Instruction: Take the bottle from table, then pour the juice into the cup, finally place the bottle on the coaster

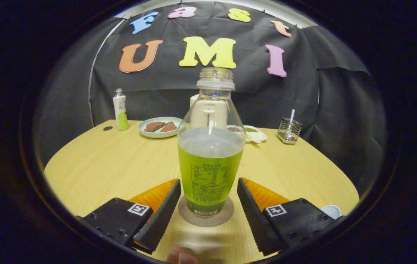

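The uncapped clear plastic bottle of green juice stood upright on the round brown coaster, its final spot, so the gripper flanked it spread, fingers not touching.

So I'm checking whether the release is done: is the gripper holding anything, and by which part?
Nothing is held. The gripper is open, fingers clear of the uncapped green-labelled plastic bottle standing between them on the round brown coaster.

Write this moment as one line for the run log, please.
claw: open, fingers beside bottle, not touching | bottle: upright on coaster, uncapped | stage: bottle placed
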Motion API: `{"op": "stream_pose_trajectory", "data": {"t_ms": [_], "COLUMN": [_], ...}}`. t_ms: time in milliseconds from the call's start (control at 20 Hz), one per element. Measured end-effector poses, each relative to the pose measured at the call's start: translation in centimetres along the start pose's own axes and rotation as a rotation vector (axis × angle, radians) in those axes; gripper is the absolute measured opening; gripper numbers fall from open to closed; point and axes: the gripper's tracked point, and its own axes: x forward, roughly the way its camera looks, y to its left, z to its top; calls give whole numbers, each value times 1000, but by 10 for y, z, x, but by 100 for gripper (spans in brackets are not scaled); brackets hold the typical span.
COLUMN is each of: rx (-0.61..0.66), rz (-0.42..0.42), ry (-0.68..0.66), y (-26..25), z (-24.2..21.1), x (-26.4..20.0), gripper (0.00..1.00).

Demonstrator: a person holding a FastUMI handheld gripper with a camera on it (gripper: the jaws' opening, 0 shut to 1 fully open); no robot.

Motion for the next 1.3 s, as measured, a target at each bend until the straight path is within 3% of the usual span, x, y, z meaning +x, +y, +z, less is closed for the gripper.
{"op": "stream_pose_trajectory", "data": {"t_ms": [350,700,1050,1300], "rx": [-16,-42,-16,-2], "rz": [-18,-76,-53,-17], "ry": [-38,-152,-321,-381], "y": [-3,-13,-1,2], "z": [1,12,43,43], "x": [-45,-132,-228,-271], "gripper": [99,100,100,100]}}
